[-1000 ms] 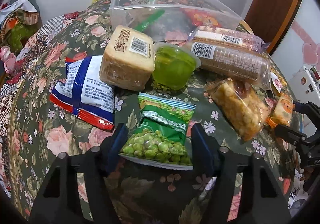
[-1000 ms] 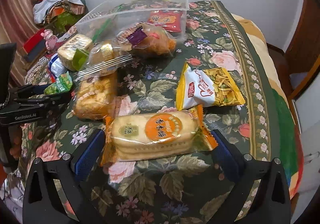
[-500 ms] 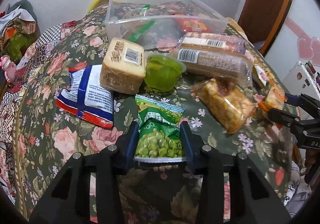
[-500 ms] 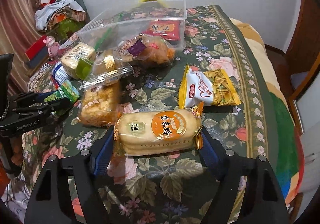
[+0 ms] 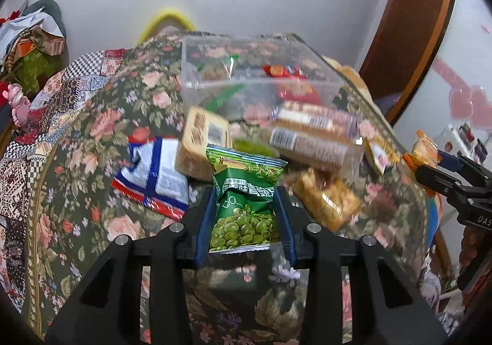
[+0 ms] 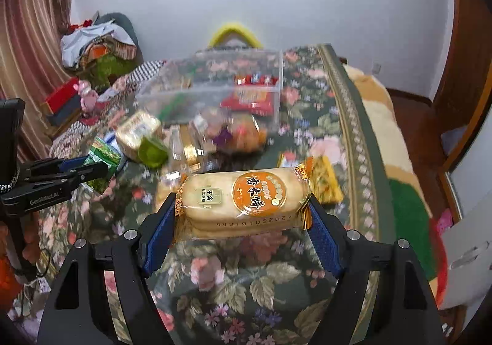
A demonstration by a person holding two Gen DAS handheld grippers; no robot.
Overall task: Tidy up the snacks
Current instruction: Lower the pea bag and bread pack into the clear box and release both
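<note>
While lifted: left tongs (image 5: 245, 216) clamp pea packet (image 5: 243, 206) | right tongs (image 6: 241, 222) clamp cracker pack (image 6: 243, 200)

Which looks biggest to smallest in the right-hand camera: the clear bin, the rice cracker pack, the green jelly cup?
1. Clear bin, far back yet widest.
2. Rice cracker pack, held up close to the camera in the right gripper, so its size is flattered.
3. Green jelly cup, smallest.

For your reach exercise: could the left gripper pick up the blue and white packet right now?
Probably not yet: the left gripper is shut on the green pea bag. The blue and white packet lies uncovered, but the fingers are full.
</note>
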